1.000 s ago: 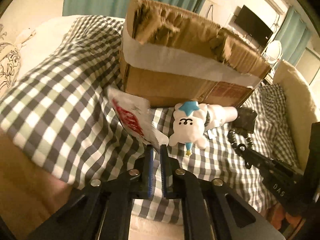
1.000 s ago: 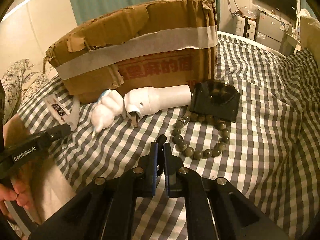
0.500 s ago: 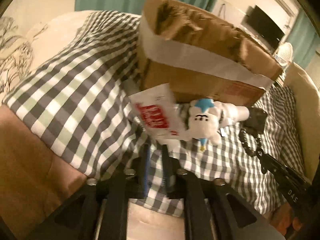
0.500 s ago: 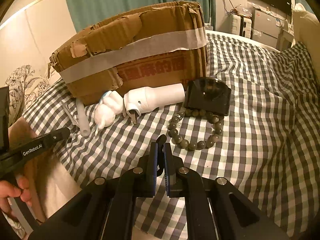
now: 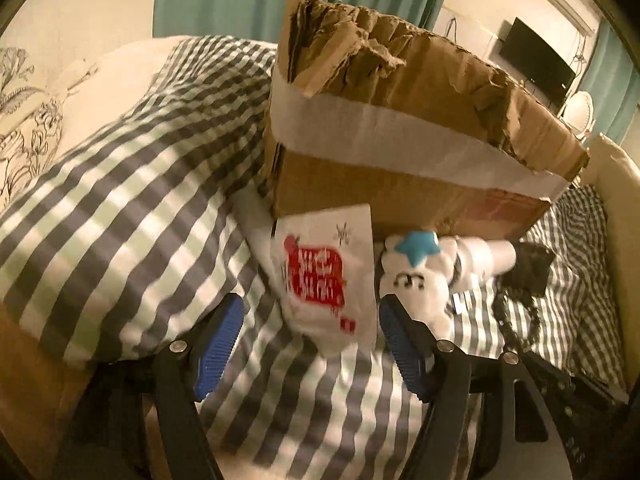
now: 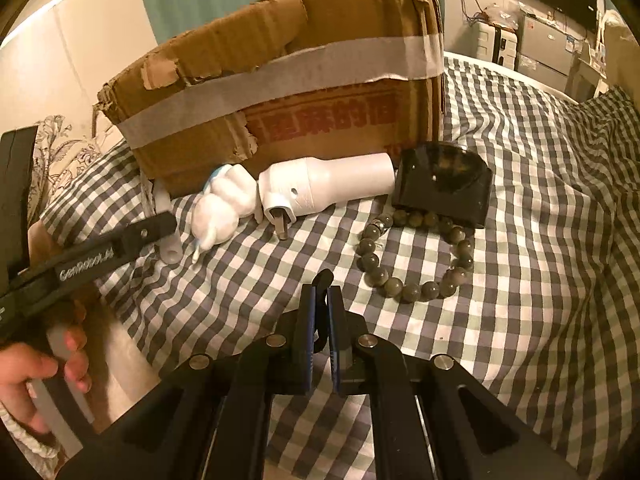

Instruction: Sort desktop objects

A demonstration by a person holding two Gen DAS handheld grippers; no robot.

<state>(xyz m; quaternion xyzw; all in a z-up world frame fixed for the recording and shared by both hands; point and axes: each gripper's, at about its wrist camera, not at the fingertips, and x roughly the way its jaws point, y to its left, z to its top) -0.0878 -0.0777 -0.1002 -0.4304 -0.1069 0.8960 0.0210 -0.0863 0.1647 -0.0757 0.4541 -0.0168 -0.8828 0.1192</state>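
Spreading apart, the jaws of the left gripper point(image 5: 310, 340) frame a white packet point(image 5: 328, 276) with a red print, and neither blue pad touches it. The packet lies on the checked bedspread point(image 5: 120, 208) at the foot of the torn cardboard box point(image 5: 400, 140), which stands at 12 o'clock in the left wrist view. Just at 3 o'clock of the packet lies a white plush toy point(image 5: 416, 280) with a blue star on its head.

The right gripper point(image 6: 320, 320) has its jaws together with nothing between them, above bare bedspread. From it, a bead bracelet point(image 6: 416, 256) lies at 1 o'clock, with a black holder point(image 6: 444, 184) touching its far side. A white bottle-shaped thing point(image 6: 328, 192) lies on its side at 12 o'clock, between the holder and the plush toy. At 9 o'clock a hand point(image 6: 32, 376) grips the handle of the left gripper.
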